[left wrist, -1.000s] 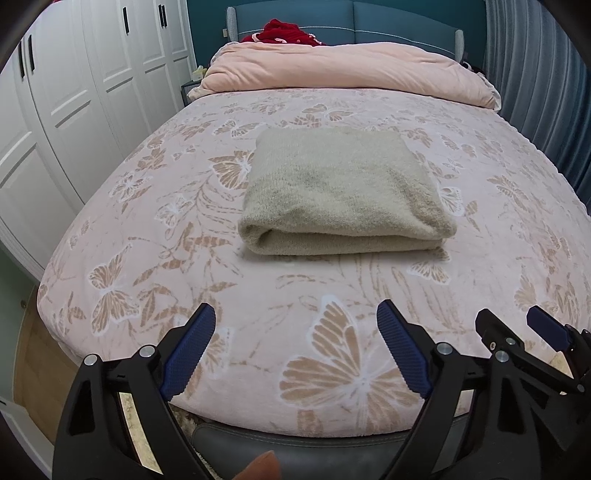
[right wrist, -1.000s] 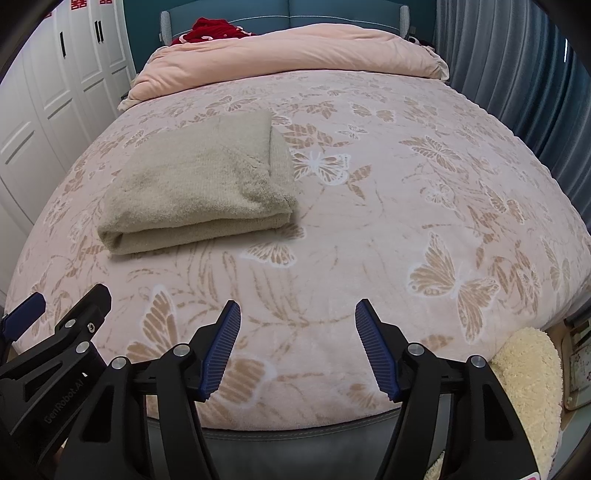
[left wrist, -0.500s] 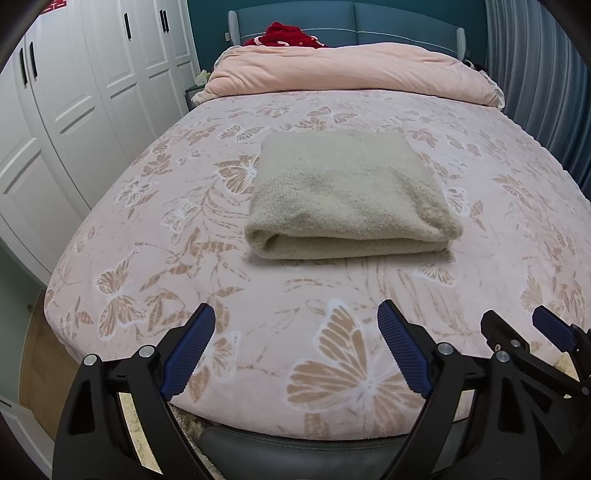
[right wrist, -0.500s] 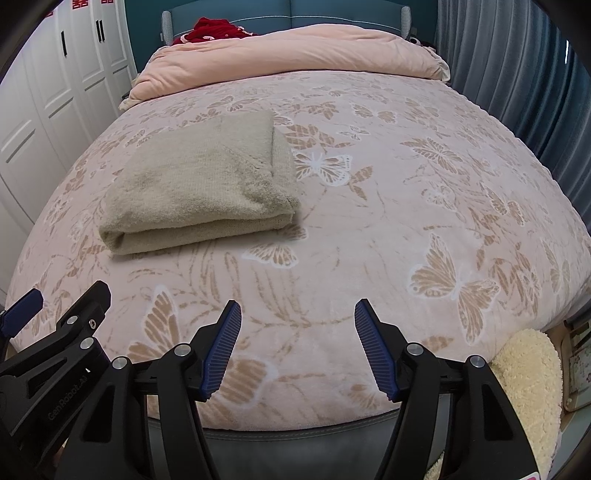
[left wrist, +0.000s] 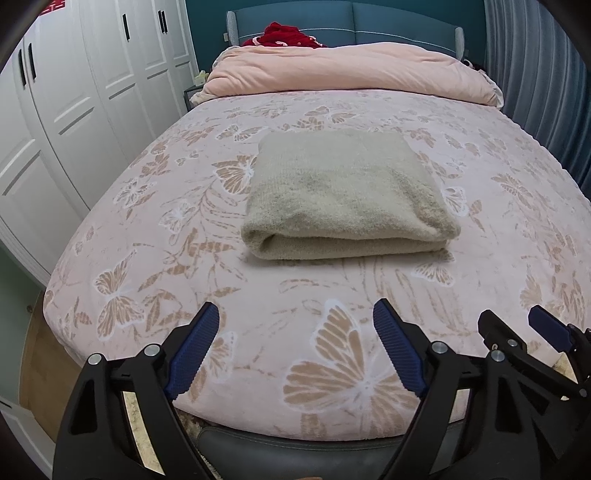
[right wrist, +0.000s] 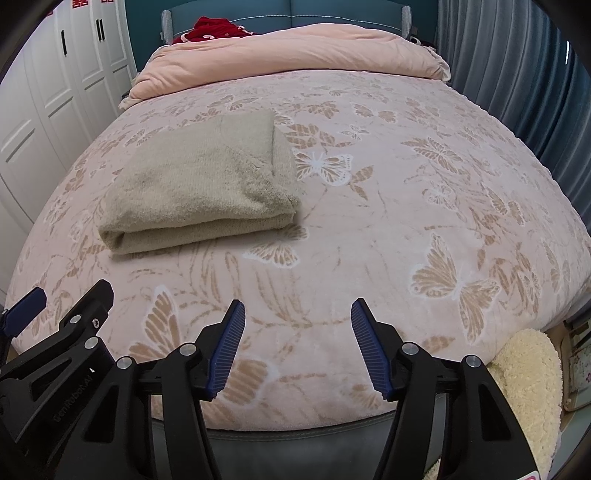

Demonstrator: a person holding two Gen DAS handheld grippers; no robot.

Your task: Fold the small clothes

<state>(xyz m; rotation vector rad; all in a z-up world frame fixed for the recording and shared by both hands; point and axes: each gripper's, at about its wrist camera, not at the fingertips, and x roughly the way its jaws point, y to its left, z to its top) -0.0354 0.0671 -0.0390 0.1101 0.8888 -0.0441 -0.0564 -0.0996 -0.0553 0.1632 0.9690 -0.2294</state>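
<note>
Beige garment (left wrist: pixel 347 195) lies folded mid-bed (left wrist: pixel 517 229); your left tool (left wrist: pixel 295 350) and right tool (right wrist: pixel 297 347), both empty, are closing at the foot. Snagging its loose top layer undoes the fold.

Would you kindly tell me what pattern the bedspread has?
Tan butterflies and leaves on the plush pink bedspread, clearest in the right wrist view.

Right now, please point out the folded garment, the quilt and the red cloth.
folded garment (left wrist: pixel 343 192), left wrist view, middle of its top layer.
quilt (left wrist: pixel 351 70), left wrist view, middle of the pink roll.
red cloth (right wrist: pixel 214 27), right wrist view, middle of the heap by the headboard.
</note>
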